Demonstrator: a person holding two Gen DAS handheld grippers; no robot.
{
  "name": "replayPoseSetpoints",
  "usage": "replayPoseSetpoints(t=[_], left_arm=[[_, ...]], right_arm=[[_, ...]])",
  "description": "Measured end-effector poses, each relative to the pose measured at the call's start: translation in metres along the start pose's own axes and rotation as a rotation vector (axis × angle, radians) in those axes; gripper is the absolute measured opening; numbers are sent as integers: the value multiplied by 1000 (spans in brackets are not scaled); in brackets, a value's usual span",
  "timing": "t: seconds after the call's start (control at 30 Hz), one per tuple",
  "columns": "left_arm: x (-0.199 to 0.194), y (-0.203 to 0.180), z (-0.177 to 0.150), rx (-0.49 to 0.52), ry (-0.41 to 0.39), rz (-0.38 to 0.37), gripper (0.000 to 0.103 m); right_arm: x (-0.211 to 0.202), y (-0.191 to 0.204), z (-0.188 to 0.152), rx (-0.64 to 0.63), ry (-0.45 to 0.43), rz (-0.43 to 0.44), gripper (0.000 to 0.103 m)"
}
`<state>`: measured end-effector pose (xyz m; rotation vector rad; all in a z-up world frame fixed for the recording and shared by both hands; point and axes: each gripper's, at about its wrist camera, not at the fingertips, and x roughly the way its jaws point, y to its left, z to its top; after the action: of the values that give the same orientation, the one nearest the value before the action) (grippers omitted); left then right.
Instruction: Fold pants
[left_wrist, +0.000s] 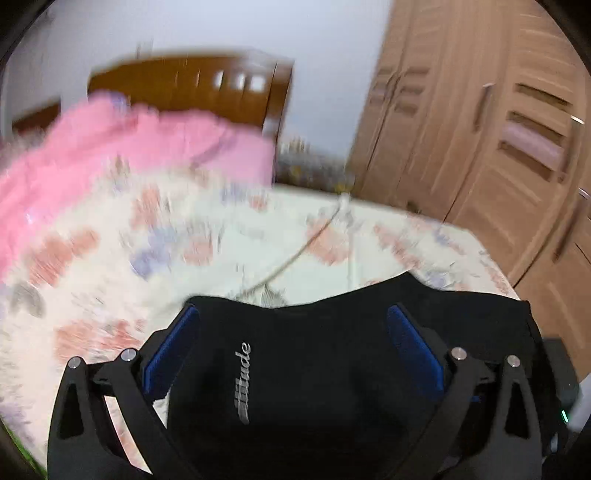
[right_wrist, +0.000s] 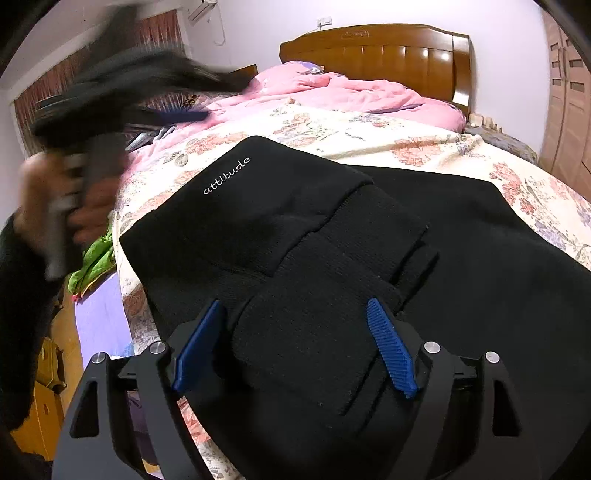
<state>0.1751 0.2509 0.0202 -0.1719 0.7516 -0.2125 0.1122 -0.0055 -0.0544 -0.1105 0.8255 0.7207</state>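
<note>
Black pants (right_wrist: 258, 221) with a white "attitude" script lie folded on the floral bedsheet (right_wrist: 424, 147), the ribbed cuffs stacked on top nearest the camera. My right gripper (right_wrist: 295, 306) is open, its blue pads (right_wrist: 391, 354) standing on either side of the cuff fold without pressing it. My left gripper (right_wrist: 192, 96) is a blur up at the left, held by a hand (right_wrist: 37, 206) above the bed's edge and away from the cloth. In the blurred left wrist view, the left gripper (left_wrist: 291, 314) is open, with the pants (left_wrist: 314, 369) seen below between its fingers.
A crumpled pink quilt (right_wrist: 351, 92) lies toward the wooden headboard (right_wrist: 388, 48). A wardrobe (left_wrist: 480, 147) stands to the right of the bed. A green cloth (right_wrist: 92, 266) hangs off the bed's left side, above the floor.
</note>
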Motion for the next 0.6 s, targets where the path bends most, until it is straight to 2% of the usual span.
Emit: replayPoseSetpoints(t=[0.03, 0.07, 0.13, 0.23, 0.27, 0.3, 0.4, 0.53, 0.6], left_arm=[[16, 8, 1, -16, 37, 4, 101], [42, 19, -4, -24, 90, 39, 101], [71, 35, -19, -42, 145, 124, 101], [54, 34, -15, -64, 71, 111, 101], [49, 31, -15, -57, 57, 143, 101], [43, 24, -15, -32, 45, 175, 101], [26, -12, -21, 91, 15, 202, 101], [21, -58, -52, 224, 26, 249, 101], [30, -69, -71, 272, 64, 284, 101]], right_arm=[[0, 0, 0, 0, -2, 2, 77], [0, -1, -1, 2, -3, 7, 77], [0, -2, -1, 6, -3, 20, 77], [1, -5, -1, 10, -9, 26, 78], [2, -6, -1, 16, -7, 30, 78], [1, -7, -1, 18, -7, 32, 78], [0, -6, 0, 25, -4, 28, 78], [-17, -7, 0, 78, 2, 2, 79], [-25, -9, -7, 64, 8, -34, 79]])
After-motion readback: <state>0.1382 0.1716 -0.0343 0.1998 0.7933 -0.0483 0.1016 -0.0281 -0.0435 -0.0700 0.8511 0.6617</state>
